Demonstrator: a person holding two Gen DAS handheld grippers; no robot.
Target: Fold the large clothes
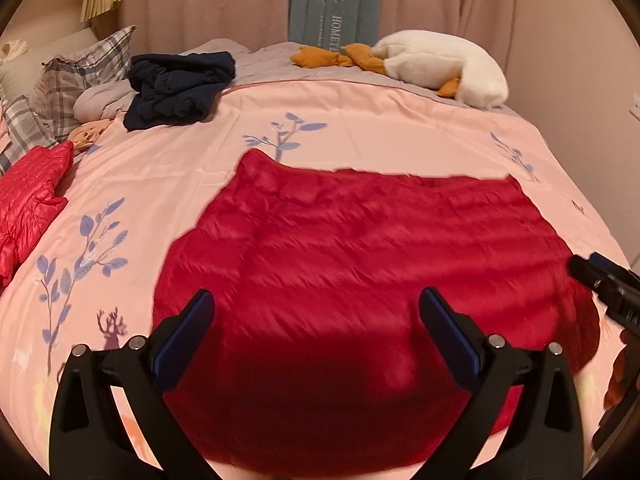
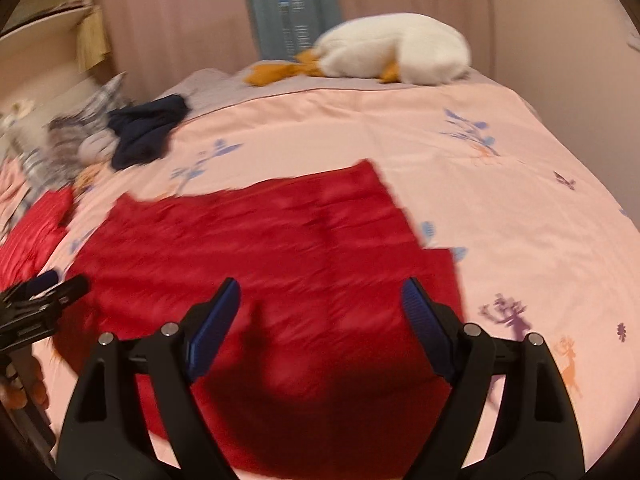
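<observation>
A dark red quilted puffer garment (image 1: 360, 248) lies spread flat on the pink bedspread (image 1: 168, 184); it also fills the middle of the right wrist view (image 2: 280, 248). My left gripper (image 1: 316, 300) is open and empty, hovering over the garment's near edge. My right gripper (image 2: 320, 292) is open and empty above the garment's near right part. The right gripper shows at the right edge of the left wrist view (image 1: 608, 284); the left gripper shows at the left edge of the right wrist view (image 2: 40, 296). The right wrist view is motion-blurred.
A second, brighter red puffer garment (image 1: 28, 208) lies at the left edge of the bed. A crumpled navy garment (image 1: 176, 88) and plaid pillows (image 1: 76, 76) lie at the back left. A white goose plush (image 1: 440, 64) lies at the back. Curtains hang behind the bed.
</observation>
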